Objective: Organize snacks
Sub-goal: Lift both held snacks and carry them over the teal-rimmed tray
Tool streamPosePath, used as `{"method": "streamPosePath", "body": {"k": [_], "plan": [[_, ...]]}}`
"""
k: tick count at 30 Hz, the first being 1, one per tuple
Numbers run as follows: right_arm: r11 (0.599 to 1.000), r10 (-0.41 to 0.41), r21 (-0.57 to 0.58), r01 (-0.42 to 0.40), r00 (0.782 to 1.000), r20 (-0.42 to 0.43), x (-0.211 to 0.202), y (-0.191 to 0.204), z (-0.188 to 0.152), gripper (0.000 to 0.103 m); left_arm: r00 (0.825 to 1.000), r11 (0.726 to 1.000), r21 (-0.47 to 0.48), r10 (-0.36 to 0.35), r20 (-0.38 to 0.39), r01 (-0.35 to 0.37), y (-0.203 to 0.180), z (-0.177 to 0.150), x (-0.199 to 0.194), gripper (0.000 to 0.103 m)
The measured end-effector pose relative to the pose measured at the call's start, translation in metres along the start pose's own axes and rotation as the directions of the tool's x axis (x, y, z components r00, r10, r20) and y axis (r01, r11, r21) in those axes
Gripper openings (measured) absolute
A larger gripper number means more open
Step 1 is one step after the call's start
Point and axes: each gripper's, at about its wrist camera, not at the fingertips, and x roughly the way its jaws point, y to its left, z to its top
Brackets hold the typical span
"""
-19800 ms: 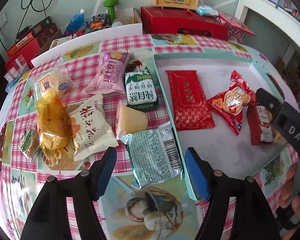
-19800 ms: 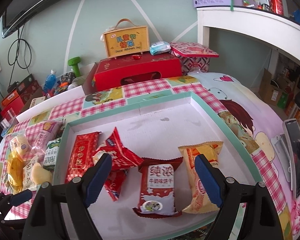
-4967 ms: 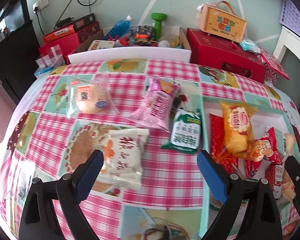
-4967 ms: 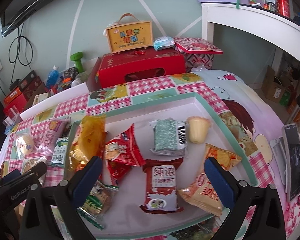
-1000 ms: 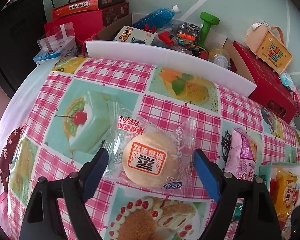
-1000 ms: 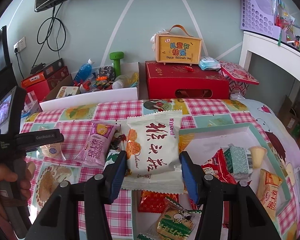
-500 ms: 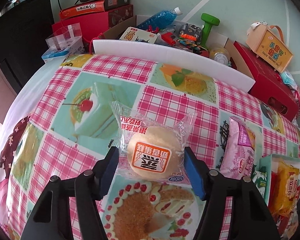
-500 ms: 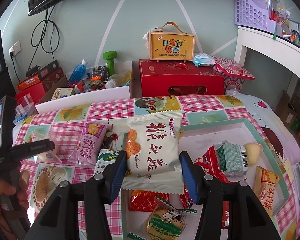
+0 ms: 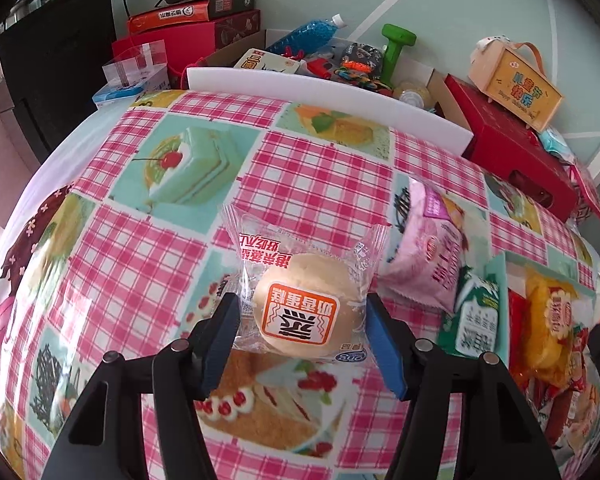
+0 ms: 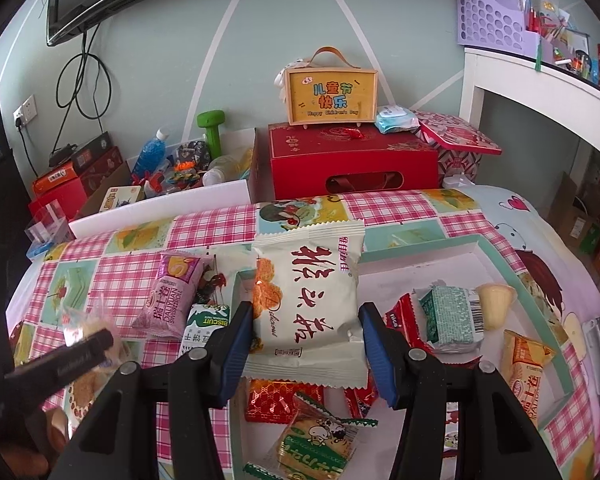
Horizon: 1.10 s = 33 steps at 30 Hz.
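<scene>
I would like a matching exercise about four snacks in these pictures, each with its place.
1. round cake in clear wrapper
2. white packet with red characters
3. pink packet
4. orange packet

A. between the right gripper's fingers
B. inside the tray, at its right side
C. between the left gripper's closing fingers
D. on the checked cloth, outside the tray

Pairs: 1-C, 2-A, 3-D, 4-B

Left gripper (image 9: pixel 300 330) jaws closing around a packet; right gripper (image 10: pixel 306 340) jaws clamped, angled down.
</scene>
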Motion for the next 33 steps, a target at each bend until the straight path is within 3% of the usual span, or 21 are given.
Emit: {"method": "streamPosePath", "body": {"k": [11, 20, 33], "plan": [[0.999, -0.016, 0.039, 0.016, 1.0, -0.001, -0.007, -0.025, -0.001, 0.056, 0.993, 0.989, 0.106, -0.105, 0.047, 0.1, -0.046, -0.022, -0.041, 0.064], [0.992, -0.077, 0.099, 0.077, 0.997, 0.0, -0.019, -0.072, -0.003, 0.056, 0.984, 0.971, 0.184, -0.168, 0.056, 0.155, -0.086, -0.039, -0.061, 0.064], [0.954, -0.193, 0.23, 0.191, 0.981, -0.015, -0.031, -0.154, -0.006, 0.056, 0.957, 0.9, 0.337, -0.291, -0.011, 0.277, -0.161, -0.073, -0.068, 0.064]]}}
